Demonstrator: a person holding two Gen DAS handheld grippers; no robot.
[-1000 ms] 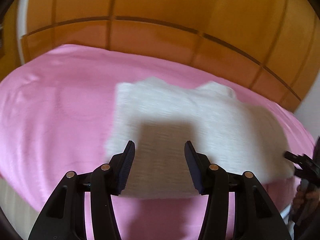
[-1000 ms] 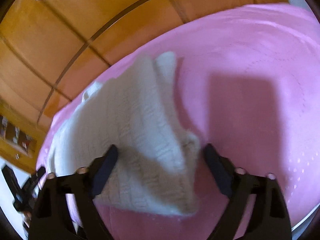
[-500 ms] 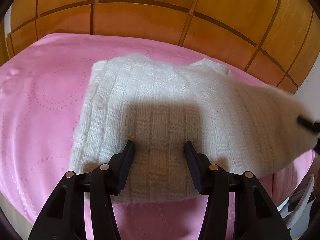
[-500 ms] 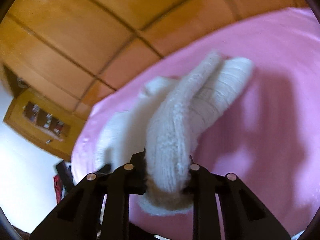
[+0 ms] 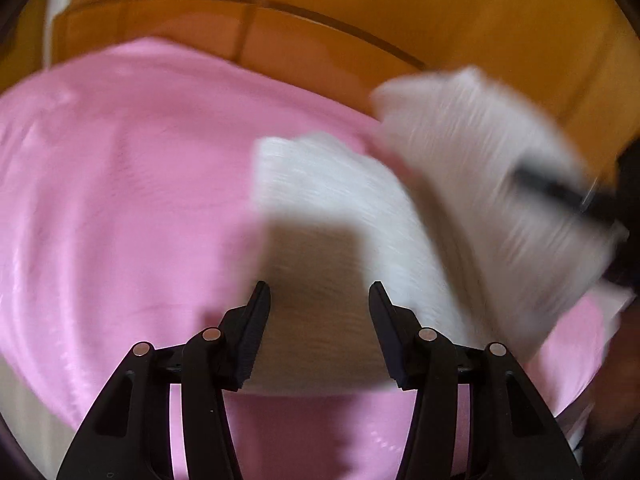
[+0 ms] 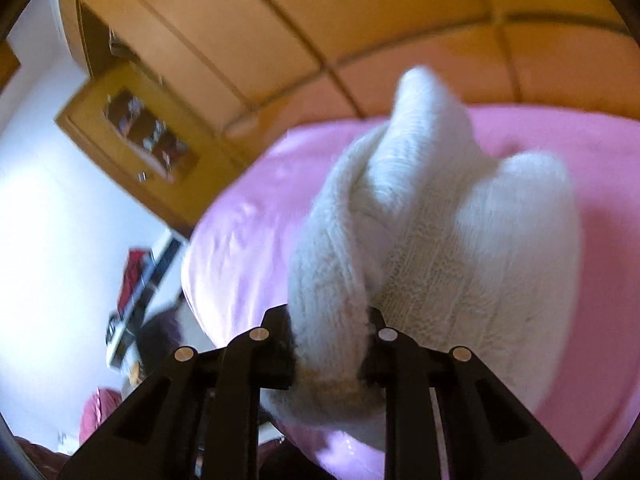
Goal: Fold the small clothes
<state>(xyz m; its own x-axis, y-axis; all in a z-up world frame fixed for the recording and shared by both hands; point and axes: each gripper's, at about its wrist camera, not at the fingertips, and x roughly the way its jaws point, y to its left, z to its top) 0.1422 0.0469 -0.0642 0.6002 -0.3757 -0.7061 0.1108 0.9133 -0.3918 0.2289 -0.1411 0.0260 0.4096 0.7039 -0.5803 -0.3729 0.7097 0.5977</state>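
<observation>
A small white knitted sweater [image 5: 328,208] lies on a pink bedsheet [image 5: 120,200]. My left gripper [image 5: 318,332] is open and empty, its fingers hovering over the sweater's near edge. My right gripper [image 6: 330,344] is shut on a bunched edge of the sweater [image 6: 440,220] and holds it lifted off the bed. In the left wrist view that raised part [image 5: 500,184] hangs at the right with the right gripper [image 5: 560,196] in it, blurred by motion.
A wooden panelled headboard [image 5: 360,8] runs behind the bed. In the right wrist view a wooden cabinet [image 6: 132,136] and a white wall stand at the left, with red and dark items [image 6: 136,280] on the floor beside the bed's edge.
My right gripper has closed on the sweater's edge and lifted it up and over toward the left. The left view has shifted left; the left gripper stays open.
</observation>
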